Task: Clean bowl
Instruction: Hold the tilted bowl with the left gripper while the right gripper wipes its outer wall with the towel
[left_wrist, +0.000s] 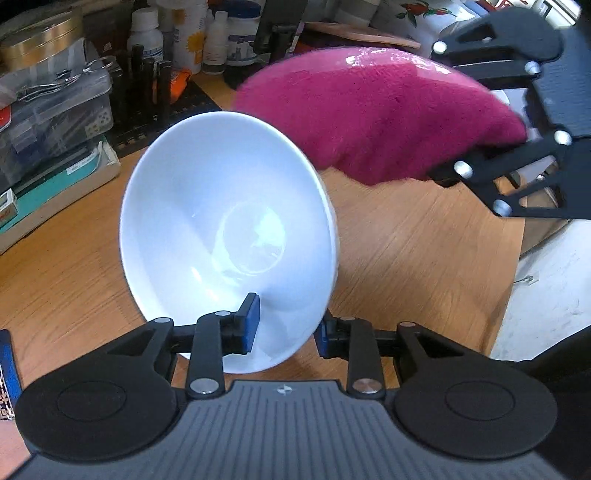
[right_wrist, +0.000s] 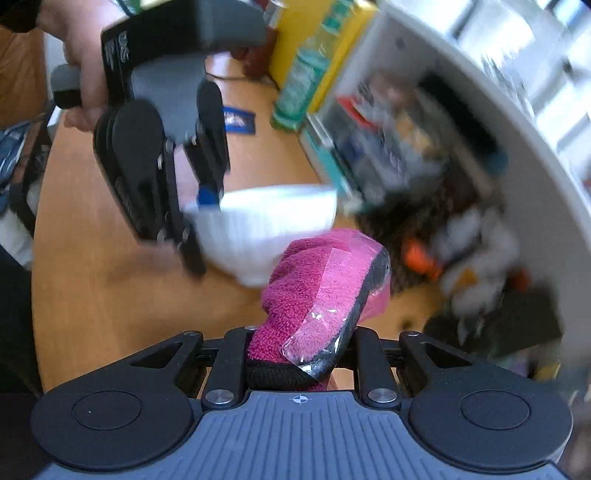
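While the left gripper (left_wrist: 286, 325) pinches the near rim of the white bowl (left_wrist: 229, 236) between its blue pads (left_wrist: 251, 326), one pad inside the bowl and the other outside, the bowl is held off the wooden table (left_wrist: 413, 258), tipped so its open mouth faces the left wrist camera. Its inside looks glossy, with a faint ring at the bottom. The right gripper (right_wrist: 299, 354) is clamped on a magenta cloth (right_wrist: 314, 295), which bulges forward out of the jaws; a strip of clear tape (right_wrist: 325, 321) and a black edge run along the cloth's right side. In the left wrist view the cloth (left_wrist: 376, 122) sits just beyond the bowl's upper right rim; whether it touches the rim I cannot tell. In the right wrist view a hand (right_wrist: 79, 85) grips the left gripper's handle, and the bowl (right_wrist: 269, 229) is blurred. Behind the bowl, bottles (left_wrist: 146, 37), a gold tin (left_wrist: 40, 40) and clear plastic boxes (left_wrist: 55, 107) crowd the back of the table.
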